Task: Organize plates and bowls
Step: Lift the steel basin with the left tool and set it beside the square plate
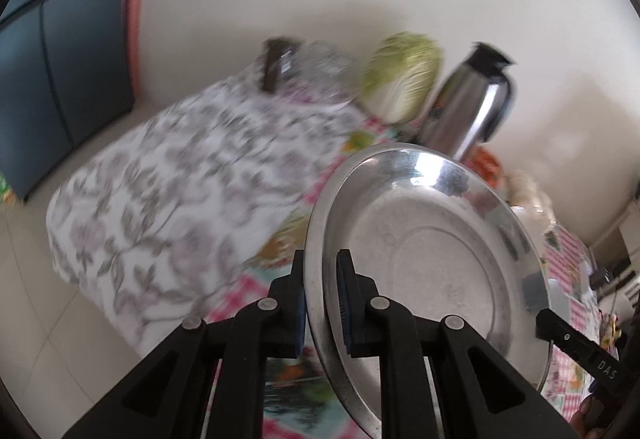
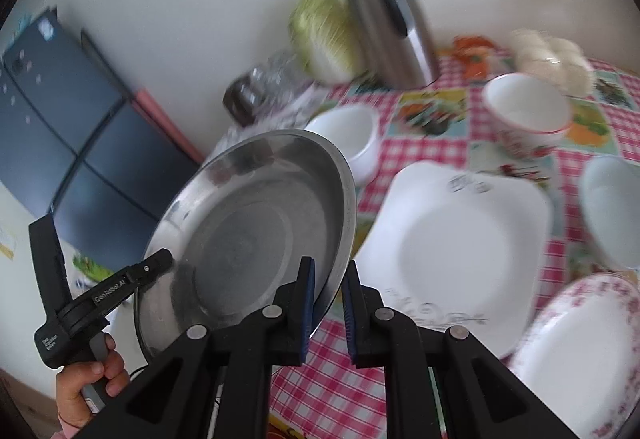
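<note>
A round steel plate (image 1: 420,251) is held in the air, tilted, between both grippers. My left gripper (image 1: 322,303) is shut on its left rim. My right gripper (image 2: 328,303) is shut on its right rim; the plate (image 2: 248,223) fills the left of the right wrist view. The left gripper (image 2: 156,267) shows there at the plate's far rim, and the right gripper (image 1: 536,291) shows in the left wrist view. On the checked tablecloth (image 2: 420,143) lie a square white plate (image 2: 452,251), a floral plate (image 2: 584,351) and three white bowls (image 2: 348,135), (image 2: 524,111), (image 2: 612,207).
A steel thermos jug (image 2: 384,23), a cabbage (image 2: 324,35), a glass jar (image 2: 260,87) and a bag of white buns (image 2: 552,59) stand along the wall. A dark blue cabinet (image 2: 72,143) is to the left. A floral cloth (image 1: 180,183) covers the table's left part.
</note>
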`<state>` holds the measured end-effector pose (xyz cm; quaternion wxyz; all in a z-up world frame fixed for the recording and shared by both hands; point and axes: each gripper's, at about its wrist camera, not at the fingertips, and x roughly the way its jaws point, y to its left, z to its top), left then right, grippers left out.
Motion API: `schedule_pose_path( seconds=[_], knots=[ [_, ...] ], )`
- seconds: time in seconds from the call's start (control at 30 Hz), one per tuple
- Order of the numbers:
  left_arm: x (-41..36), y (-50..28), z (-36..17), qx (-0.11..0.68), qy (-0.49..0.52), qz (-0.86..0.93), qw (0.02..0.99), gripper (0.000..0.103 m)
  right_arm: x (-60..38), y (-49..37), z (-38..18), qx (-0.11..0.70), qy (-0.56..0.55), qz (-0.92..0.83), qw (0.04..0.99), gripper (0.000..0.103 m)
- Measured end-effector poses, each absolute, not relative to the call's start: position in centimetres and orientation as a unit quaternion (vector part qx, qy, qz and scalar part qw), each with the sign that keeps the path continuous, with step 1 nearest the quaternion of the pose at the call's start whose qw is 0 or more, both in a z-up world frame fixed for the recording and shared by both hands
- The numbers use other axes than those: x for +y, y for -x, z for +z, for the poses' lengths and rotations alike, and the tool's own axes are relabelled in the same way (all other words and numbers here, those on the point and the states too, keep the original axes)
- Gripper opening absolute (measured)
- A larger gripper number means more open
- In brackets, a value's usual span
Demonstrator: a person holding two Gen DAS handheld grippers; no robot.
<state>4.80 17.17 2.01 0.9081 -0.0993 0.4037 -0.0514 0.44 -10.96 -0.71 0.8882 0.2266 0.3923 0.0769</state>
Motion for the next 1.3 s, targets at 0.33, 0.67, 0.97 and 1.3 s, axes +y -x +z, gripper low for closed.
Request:
schedule_pose_path(
  seconds=[0.33,0.67,0.97,1.3],
  knots=[
    [7.2,-3.8,6.6,0.372,0.043,-0.113,0.920,0.014,-19.6,4.1,2.3,0.321,-0.278,0.017,0.905,0.014],
    [0.3,-3.8,5.0,0.394,0.017,-0.140,0.908,0.014,-26.2,7.0,2.4,0.310,-0.299,-0.043,0.901,0.014],
    [-0.4,-5.3,1.5,0.428,0.019,-0.128,0.894,0.014,-27.1,6.1,0.2,0.349,-0.305,-0.065,0.884,0.014],
    [1.3,-7.4,-2.3,0.481,0.029,-0.100,0.871,0.014,-25.2,4.1,-3.0,0.399,-0.296,-0.053,0.866,0.015]
  ],
)
